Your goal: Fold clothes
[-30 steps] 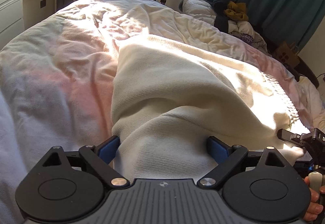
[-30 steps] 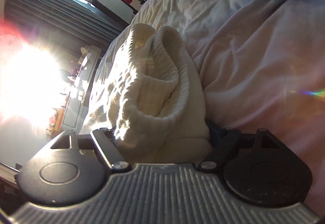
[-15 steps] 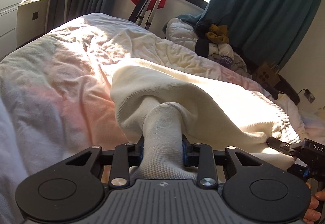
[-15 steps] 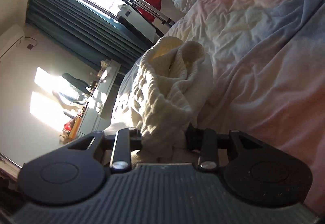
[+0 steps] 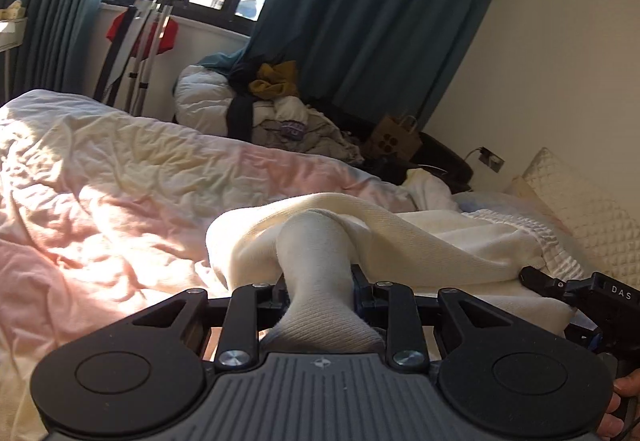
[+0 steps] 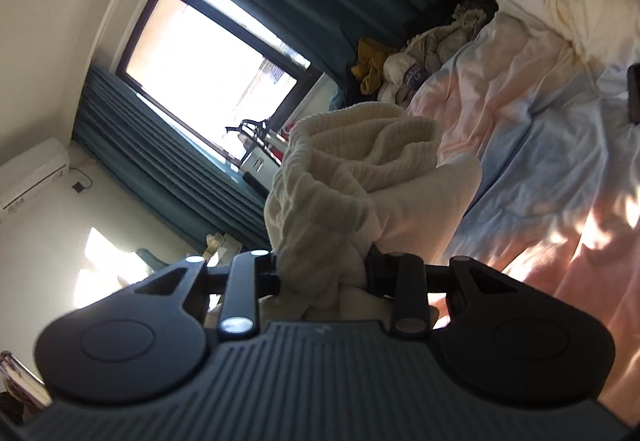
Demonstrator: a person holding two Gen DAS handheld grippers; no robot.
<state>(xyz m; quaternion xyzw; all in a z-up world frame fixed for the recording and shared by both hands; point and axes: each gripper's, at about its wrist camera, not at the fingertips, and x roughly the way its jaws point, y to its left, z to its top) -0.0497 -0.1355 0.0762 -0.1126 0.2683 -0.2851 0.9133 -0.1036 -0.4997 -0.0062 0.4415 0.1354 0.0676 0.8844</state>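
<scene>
A cream knitted sweater [image 5: 420,241] is lifted off the bed. My left gripper [image 5: 318,287] is shut on a bunched fold of its smooth edge. The cloth stretches from it to the right, towards my right gripper [image 5: 560,287], seen at the right edge of the left wrist view. In the right wrist view my right gripper [image 6: 324,273] is shut on the ribbed, chunky-knit edge of the same sweater [image 6: 360,177], which bulges up in front of the fingers. The fingertips are buried in cloth in both views.
The bed has a rumpled pink, cream and blue duvet [image 5: 100,201]. A quilted pillow [image 5: 580,213] lies at the right. A pile of clothes [image 5: 272,109], a paper bag [image 5: 396,141] and teal curtains [image 5: 360,21] stand beyond the bed. A dark phone [image 6: 634,93] lies on the duvet.
Both grippers have closed on the sweater and lifted its near edge off the bed. Both views have tilted up towards the window and curtains.
</scene>
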